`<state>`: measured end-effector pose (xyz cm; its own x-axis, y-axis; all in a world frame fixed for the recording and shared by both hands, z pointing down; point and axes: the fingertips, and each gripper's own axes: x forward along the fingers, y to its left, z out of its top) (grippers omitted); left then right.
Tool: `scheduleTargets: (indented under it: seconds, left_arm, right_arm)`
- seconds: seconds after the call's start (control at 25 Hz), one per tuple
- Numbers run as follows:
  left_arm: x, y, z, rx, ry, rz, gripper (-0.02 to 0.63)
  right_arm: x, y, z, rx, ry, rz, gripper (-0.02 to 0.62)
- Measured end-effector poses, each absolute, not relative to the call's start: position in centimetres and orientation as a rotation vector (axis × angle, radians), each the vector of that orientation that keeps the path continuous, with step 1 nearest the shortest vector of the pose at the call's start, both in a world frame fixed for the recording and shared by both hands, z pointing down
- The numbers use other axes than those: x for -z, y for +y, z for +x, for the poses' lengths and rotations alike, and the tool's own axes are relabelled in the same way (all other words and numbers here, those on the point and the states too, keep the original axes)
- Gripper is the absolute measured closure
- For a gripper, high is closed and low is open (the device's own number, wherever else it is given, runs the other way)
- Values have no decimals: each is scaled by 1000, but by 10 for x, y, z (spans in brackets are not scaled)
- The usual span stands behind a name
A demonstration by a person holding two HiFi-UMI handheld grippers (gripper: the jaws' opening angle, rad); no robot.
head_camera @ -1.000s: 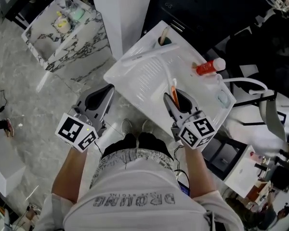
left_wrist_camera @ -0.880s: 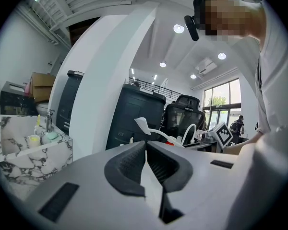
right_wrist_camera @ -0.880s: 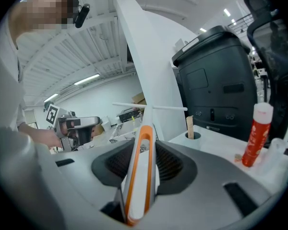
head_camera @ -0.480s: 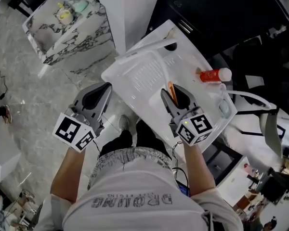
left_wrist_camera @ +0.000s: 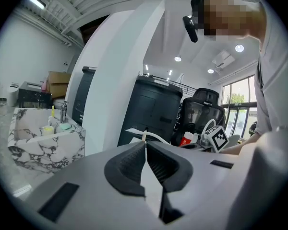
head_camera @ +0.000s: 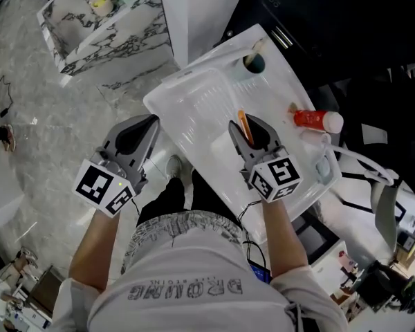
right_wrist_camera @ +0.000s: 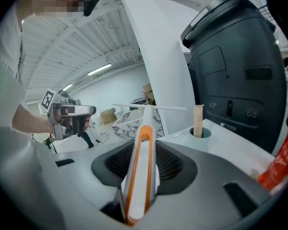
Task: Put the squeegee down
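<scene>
right gripper (head_camera: 245, 131): clamps squeegee (right_wrist_camera: 143, 157) handle, now farther in over desk (head_camera: 194, 109) (red bottle (head_camera: 317, 120) level on its right) | left gripper (head_camera: 151, 122): jaws together, empty, desk edge still just right

I hold the squeegee (right_wrist_camera: 140, 176) in my right gripper (right_wrist_camera: 145, 143), the pads pressed on either side of its handle. The handle is white with an orange band round its long face, and it points away from me, tipped slightly down. A thin white blade crosses its far end. It is over the ridged middle of the white counter (head_camera: 194, 109); I cannot tell whether it touches.
</scene>
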<state>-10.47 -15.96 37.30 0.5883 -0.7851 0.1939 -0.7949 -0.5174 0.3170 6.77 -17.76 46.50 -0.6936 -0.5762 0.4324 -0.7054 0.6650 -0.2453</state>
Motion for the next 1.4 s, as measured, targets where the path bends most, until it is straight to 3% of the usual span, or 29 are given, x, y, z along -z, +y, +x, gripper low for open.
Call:
scheduleTargets:
  seconds: [1.4]
  left_arm:
    - [-437,-158,-94,-144,-1320,2319,578]
  right_arm:
    - [-586,-202,57,-466,-2446,854,456]
